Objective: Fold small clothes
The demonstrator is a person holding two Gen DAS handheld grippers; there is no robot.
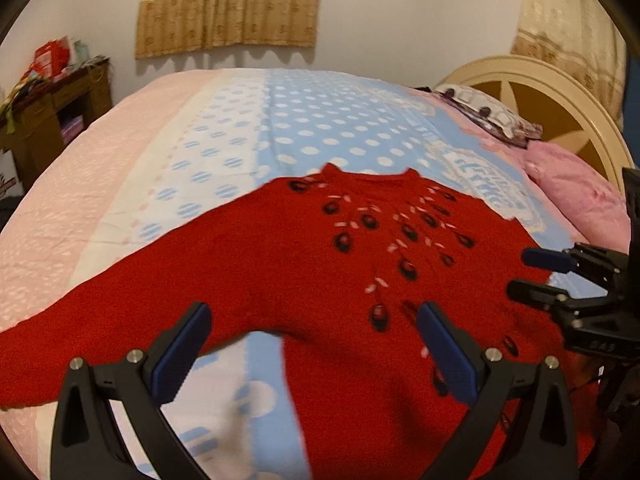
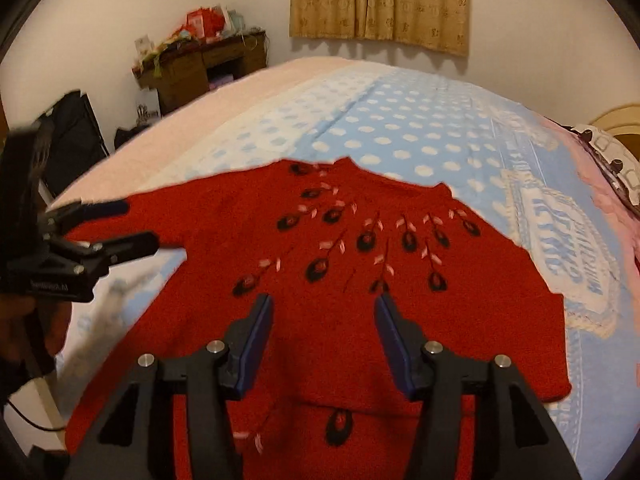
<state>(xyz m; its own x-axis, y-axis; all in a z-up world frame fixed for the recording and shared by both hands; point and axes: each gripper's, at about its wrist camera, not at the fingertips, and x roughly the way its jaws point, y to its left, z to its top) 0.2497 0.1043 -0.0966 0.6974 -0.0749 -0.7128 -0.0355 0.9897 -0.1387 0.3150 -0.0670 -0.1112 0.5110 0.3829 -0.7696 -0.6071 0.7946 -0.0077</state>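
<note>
Red sweater (image 1: 304,248) spread front-up on the blue polka-dot bedspread (image 1: 320,120), both grippers above it with nothing between their pads.

At the left, one sleeve extends toward the pink edge of the bed, and a wooden desk (image 1: 52,112) stands against the wall. The left gripper (image 1: 316,320) has its jaws spread wide, over the sleeve and the sweater body. The right gripper (image 2: 324,308) has its jaws parted over the lower front of the sweater, below the dark embroidered motifs. At the far right, a pink pillow (image 1: 576,196) lies beside the cream headboard (image 1: 532,80).
</note>
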